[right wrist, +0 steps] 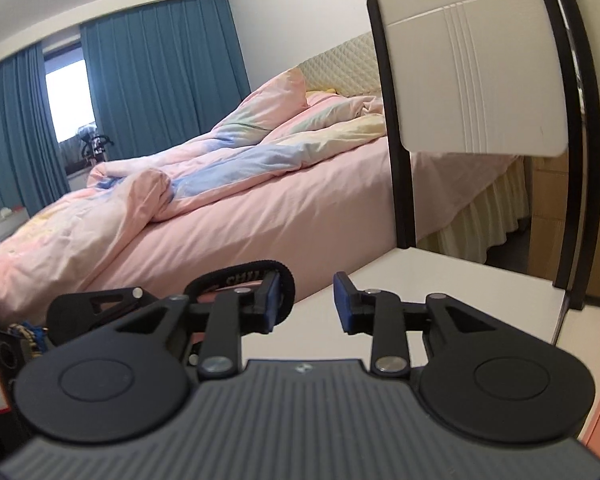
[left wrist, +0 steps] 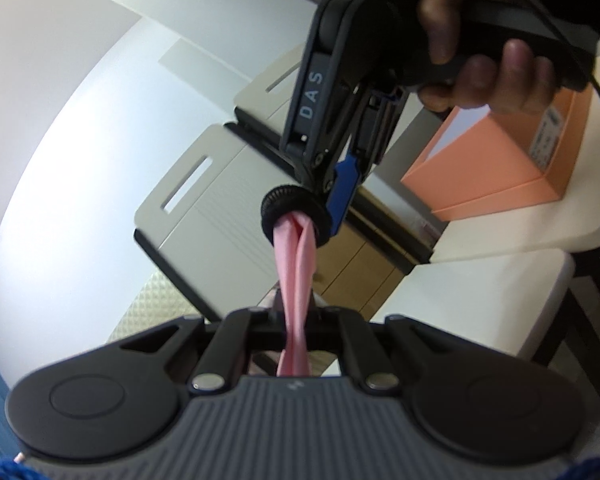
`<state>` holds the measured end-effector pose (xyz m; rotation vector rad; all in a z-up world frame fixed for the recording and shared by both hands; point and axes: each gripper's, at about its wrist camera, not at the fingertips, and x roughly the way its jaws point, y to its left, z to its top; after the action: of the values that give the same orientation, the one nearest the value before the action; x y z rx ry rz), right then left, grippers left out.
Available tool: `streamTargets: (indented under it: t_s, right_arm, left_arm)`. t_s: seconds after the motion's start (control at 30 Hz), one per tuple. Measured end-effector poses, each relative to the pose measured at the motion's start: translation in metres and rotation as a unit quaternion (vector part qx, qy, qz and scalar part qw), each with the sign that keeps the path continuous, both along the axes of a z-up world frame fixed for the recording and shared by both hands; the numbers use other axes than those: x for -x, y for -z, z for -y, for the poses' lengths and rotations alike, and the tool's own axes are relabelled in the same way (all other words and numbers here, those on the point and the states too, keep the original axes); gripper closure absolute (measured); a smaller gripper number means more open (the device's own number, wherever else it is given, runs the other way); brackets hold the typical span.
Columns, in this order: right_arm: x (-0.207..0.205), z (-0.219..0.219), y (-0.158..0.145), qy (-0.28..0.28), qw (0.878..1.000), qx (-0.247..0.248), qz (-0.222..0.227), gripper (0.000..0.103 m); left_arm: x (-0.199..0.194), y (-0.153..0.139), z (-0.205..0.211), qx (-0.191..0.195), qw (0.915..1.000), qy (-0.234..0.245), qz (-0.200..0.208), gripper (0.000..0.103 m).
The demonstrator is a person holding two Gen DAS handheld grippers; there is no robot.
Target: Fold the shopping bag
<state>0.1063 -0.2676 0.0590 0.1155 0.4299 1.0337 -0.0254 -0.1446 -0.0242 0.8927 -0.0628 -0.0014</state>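
Observation:
The pink shopping bag (left wrist: 296,280) is rolled into a narrow twisted strip. My left gripper (left wrist: 297,314) is shut on its lower part. The strip's upper end passes through a black elastic band (left wrist: 294,214). In the left wrist view the band sits against the blue-padded fingertip of my right gripper (left wrist: 342,194), which a hand (left wrist: 484,76) holds from above. In the right wrist view my right gripper (right wrist: 306,300) stands open. There the black band (right wrist: 252,274) is looped over its left finger (right wrist: 270,300), with a bit of pink showing inside the loop.
Two white chairs with black frames (left wrist: 204,208) stand behind the bag, one close in the right wrist view (right wrist: 472,72). An orange box (left wrist: 496,160) rests on the white table (left wrist: 476,292). A bed with pink bedding (right wrist: 220,184) and blue curtains (right wrist: 160,64) lie beyond.

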Motion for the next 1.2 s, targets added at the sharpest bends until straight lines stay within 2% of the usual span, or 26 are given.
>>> streamTargets:
  t_s: [0.1,0.23,0.27,0.3,0.33,0.4,0.47,0.63,0.67,0.73,0.77,0.8,0.93,1.03,1.1,1.2]
  right_arm:
    - [-0.005,0.009,0.002,0.002,0.999,-0.015,-0.028,0.060]
    - [-0.015,0.025,-0.001,-0.023,0.997,-0.029,-0.065,0.058]
    - [-0.017,0.029,-0.001,-0.029,0.996,-0.032,-0.075,0.054]
    - [-0.020,0.033,-0.002,-0.035,0.995,-0.036,-0.084,0.044]
    - [-0.022,0.035,-0.005,-0.035,0.995,-0.032,-0.091,0.041]
    - [-0.024,0.035,-0.008,-0.035,0.995,-0.012,-0.094,0.042]
    - [-0.022,0.031,-0.011,-0.035,0.996,0.020,-0.086,0.045]
    - [-0.029,0.041,-0.014,0.014,0.996,-0.016,-0.088,0.045]
    - [-0.033,0.039,-0.013,0.031,0.995,-0.012,-0.090,0.046]
    - [-0.038,0.024,-0.012,0.071,0.994,0.019,-0.084,0.056]
    - [-0.040,0.016,-0.012,0.076,0.993,0.023,-0.084,0.077]
    - [-0.043,0.009,-0.011,0.082,0.993,0.027,-0.084,0.093]
    - [-0.040,-0.013,-0.008,0.084,0.994,0.037,-0.061,0.094]
    - [-0.039,-0.022,0.003,0.113,0.991,0.055,-0.044,0.093]
    - [-0.044,-0.024,0.016,0.123,0.989,0.063,-0.057,0.092]
    - [-0.050,-0.031,0.039,0.166,0.981,0.086,-0.050,0.091]
  left_arm:
    - [0.004,0.001,0.003,-0.004,0.9999,0.009,0.006,0.097]
    - [0.013,0.001,0.005,-0.005,0.9992,0.037,0.014,0.097]
    - [0.016,0.001,0.005,-0.004,0.9986,0.049,0.020,0.097]
    - [0.019,0.001,0.005,-0.003,0.9977,0.063,0.026,0.097]
    - [0.023,0.000,0.005,-0.002,0.9965,0.077,0.032,0.097]
    - [0.029,-0.002,0.007,0.009,0.9949,0.093,0.037,0.097]
    - [0.028,-0.006,0.007,0.029,0.9951,0.091,0.025,0.097]
    - [0.017,-0.015,0.000,0.060,0.9963,0.059,0.018,0.096]
    - [0.012,-0.017,-0.002,0.068,0.9963,0.051,0.012,0.095]
    - [0.004,-0.021,-0.006,0.081,0.9959,0.040,-0.003,0.095]
    - [0.002,-0.022,-0.008,0.087,0.9955,0.037,-0.011,0.094]
    - [0.001,-0.023,-0.009,0.091,0.9951,0.035,-0.017,0.094]
    - [0.001,-0.026,-0.012,0.101,0.9938,0.032,-0.033,0.094]
    - [-0.010,-0.031,-0.023,0.129,0.9900,-0.005,-0.056,0.094]
    - [-0.021,-0.039,-0.037,0.173,0.9805,-0.034,-0.086,0.094]
    - [-0.032,-0.050,-0.052,0.244,0.9598,-0.046,-0.131,0.093]
